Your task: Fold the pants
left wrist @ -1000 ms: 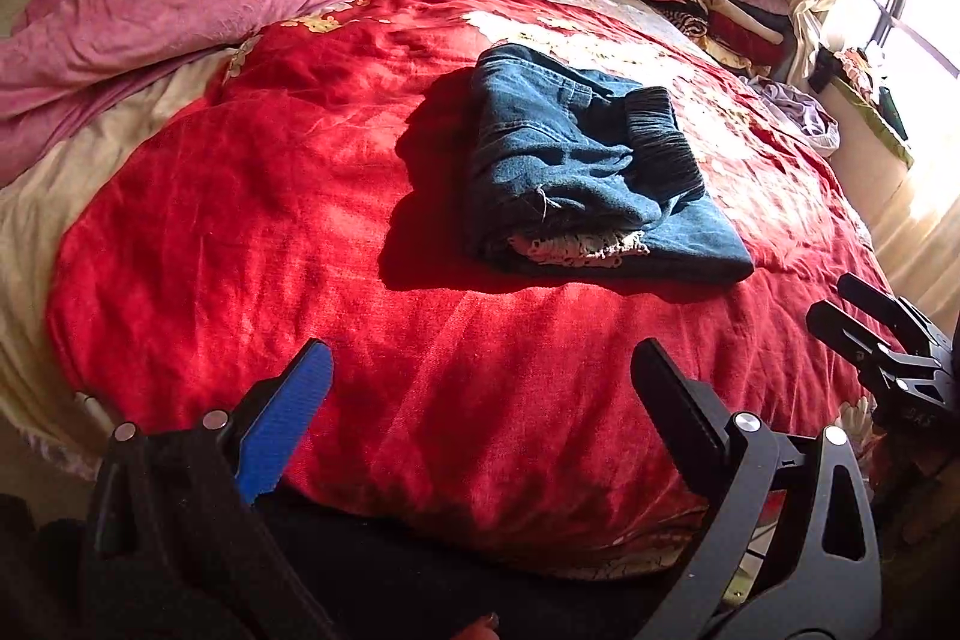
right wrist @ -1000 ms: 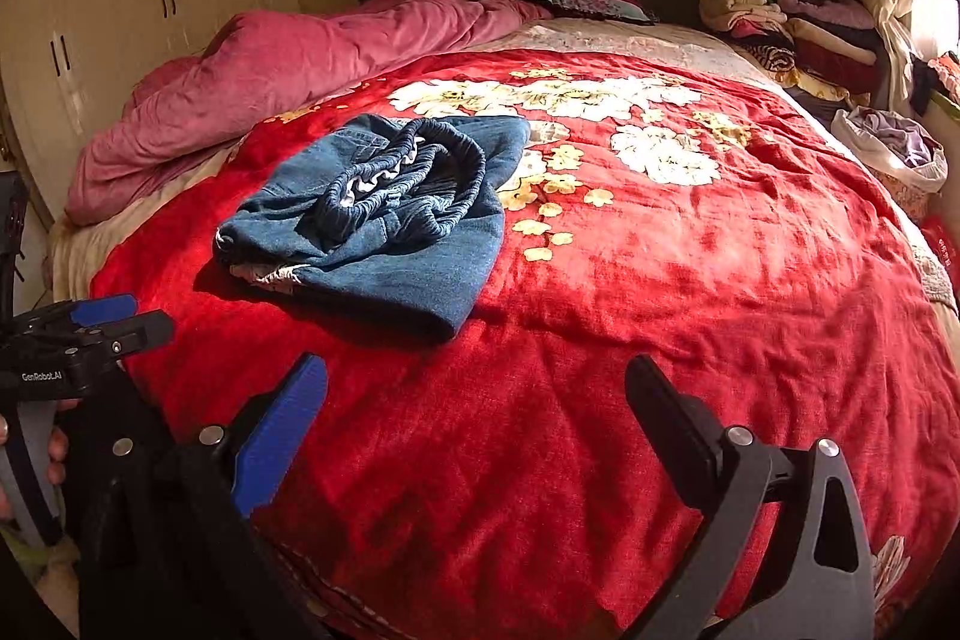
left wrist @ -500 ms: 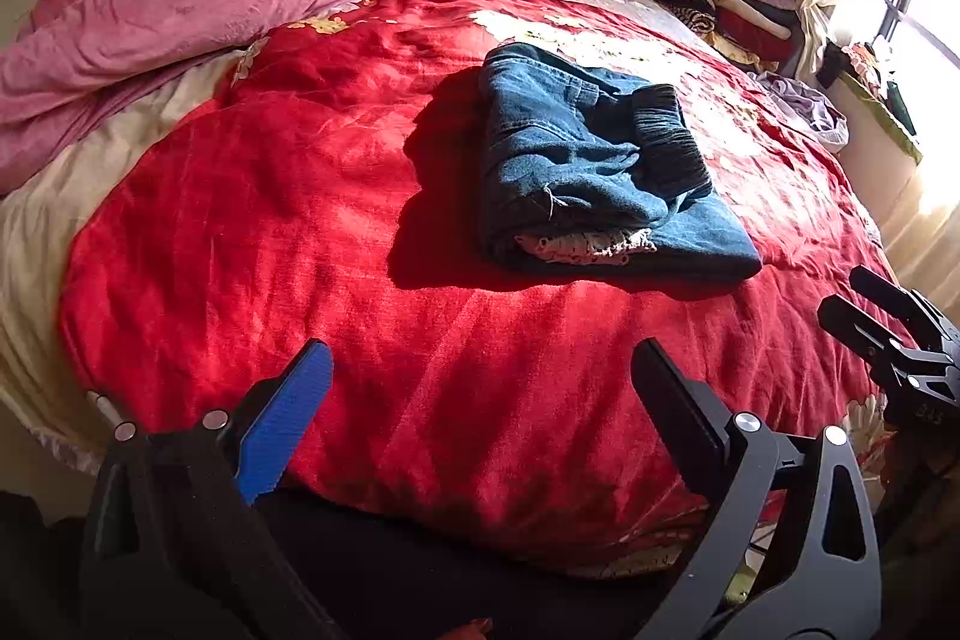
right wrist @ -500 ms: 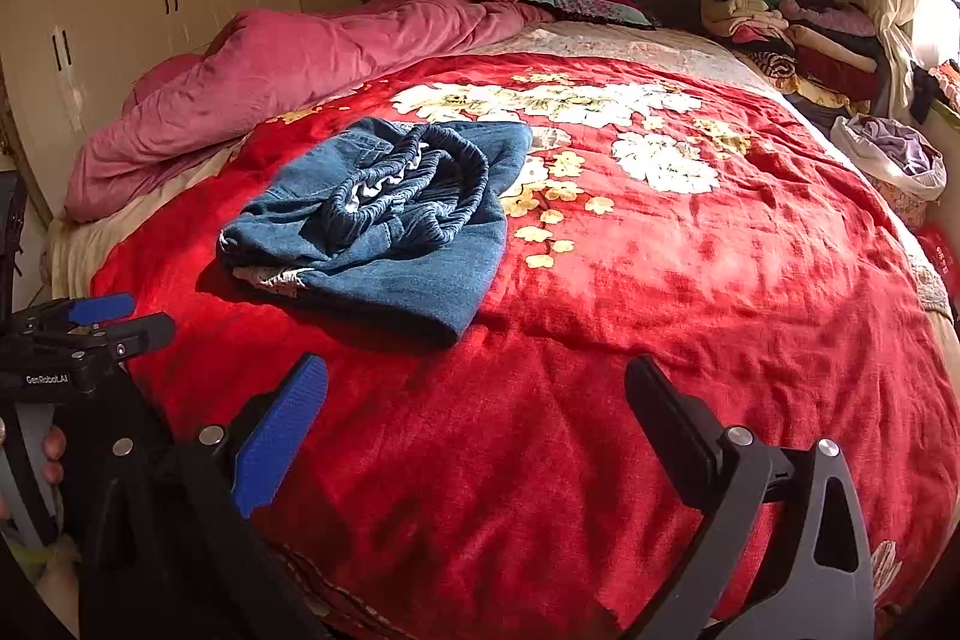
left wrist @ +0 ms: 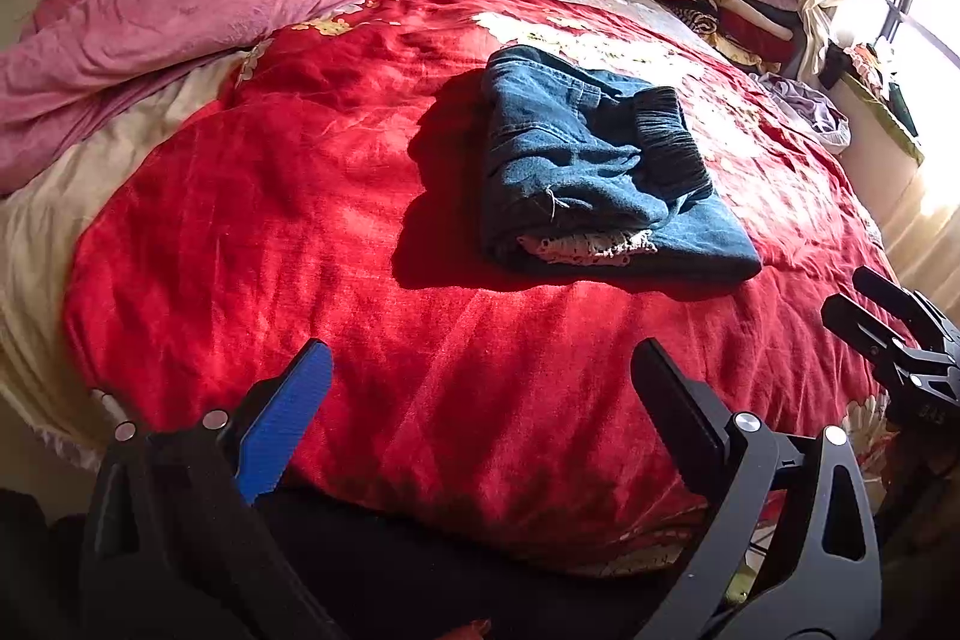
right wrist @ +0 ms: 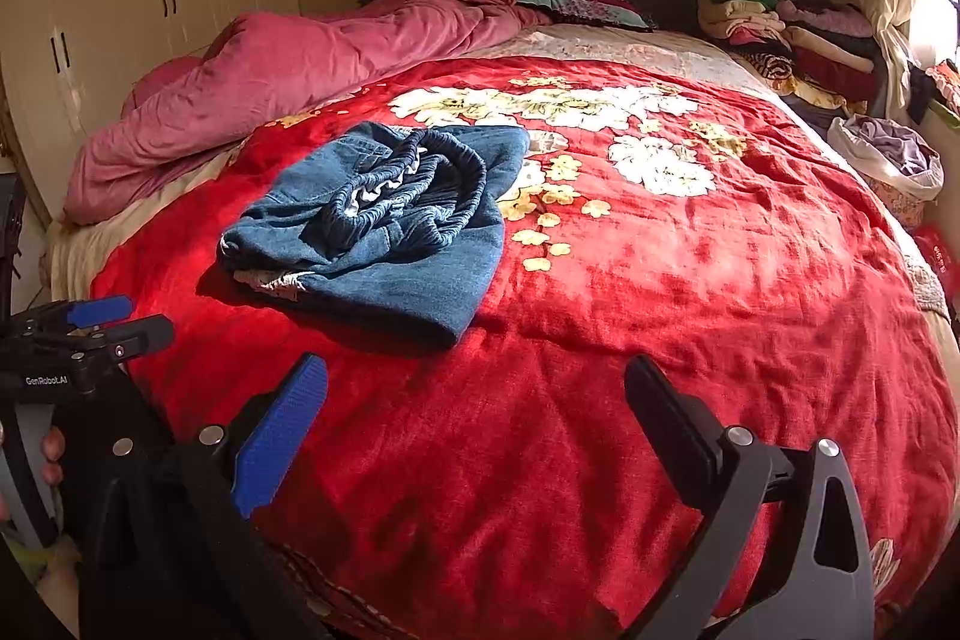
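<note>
Pants lie as one folded denim bundle on the red blanket, out ahead of both sets of tongs and touching neither. From the left tongs the bundle sits forward and a little to the right; from the right tongs it sits forward and to the left. So it lies roughly between the two, and neither looks clearly the nearer. Its long axis runs away from the person, toward the head of the bed, with the folded near edge facing the tongs and the gathered dark waistband lying on top toward the right side. A strip of pale lace lining shows at the near edge.

Going down in size: one bed with one red flowered blanket, one rumpled pink quilt along the left, one heap of folded clothes by the headboard at the right, one light bag at the bed's right edge, one pair of pants, two tongs.

Both tongs stand wide apart at the jaws and carry nothing, hanging over the foot of the bed. Each also shows at the edge of the other's view.

Judging by the compact stack, the fold looks finished or nearly so; any further move would be a reach forward to tidy the loose waistband.
</note>
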Demonstrator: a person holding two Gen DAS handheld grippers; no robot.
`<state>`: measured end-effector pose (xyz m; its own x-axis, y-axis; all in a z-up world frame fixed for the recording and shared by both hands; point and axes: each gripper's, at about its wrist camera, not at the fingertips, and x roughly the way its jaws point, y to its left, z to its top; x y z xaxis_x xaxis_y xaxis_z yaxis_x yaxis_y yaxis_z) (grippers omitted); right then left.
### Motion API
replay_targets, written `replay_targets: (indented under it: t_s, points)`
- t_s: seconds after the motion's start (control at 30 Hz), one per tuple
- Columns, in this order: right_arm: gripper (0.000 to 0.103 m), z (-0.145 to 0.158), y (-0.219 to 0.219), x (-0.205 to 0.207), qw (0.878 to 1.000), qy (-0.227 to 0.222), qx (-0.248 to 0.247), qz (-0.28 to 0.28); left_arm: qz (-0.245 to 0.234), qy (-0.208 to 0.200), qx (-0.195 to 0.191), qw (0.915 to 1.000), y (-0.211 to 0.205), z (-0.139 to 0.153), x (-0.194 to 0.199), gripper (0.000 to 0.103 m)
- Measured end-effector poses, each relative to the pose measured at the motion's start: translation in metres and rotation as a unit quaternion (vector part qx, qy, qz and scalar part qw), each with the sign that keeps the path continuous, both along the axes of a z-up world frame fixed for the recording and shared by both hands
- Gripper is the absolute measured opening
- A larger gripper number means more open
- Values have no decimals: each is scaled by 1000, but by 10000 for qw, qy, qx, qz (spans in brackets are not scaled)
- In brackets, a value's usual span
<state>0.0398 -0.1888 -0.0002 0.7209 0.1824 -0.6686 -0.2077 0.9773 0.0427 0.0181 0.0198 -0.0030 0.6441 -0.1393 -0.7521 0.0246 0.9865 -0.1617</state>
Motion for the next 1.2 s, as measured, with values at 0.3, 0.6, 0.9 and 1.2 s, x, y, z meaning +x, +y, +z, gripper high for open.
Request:
replay_targets:
  t_s: [0.3,0.6,0.9,1.2]
  points:
    - [99,1,0,-1,10000,-10,-9,-8,-13,-3,-24,10000,1,1,-1,93]
    - [99,1,0,-2,10000,-3,-22,-22,-20,-5,-26,10000,1,1,-1,93]
    - [99,1,0,-3,10000,2,-31,-30,-5,25,-41,10000,2,0,-2,93]
    - [99,1,-1,-3,10000,6,-33,-32,87,123,9,9999,3,-3,-1,93]
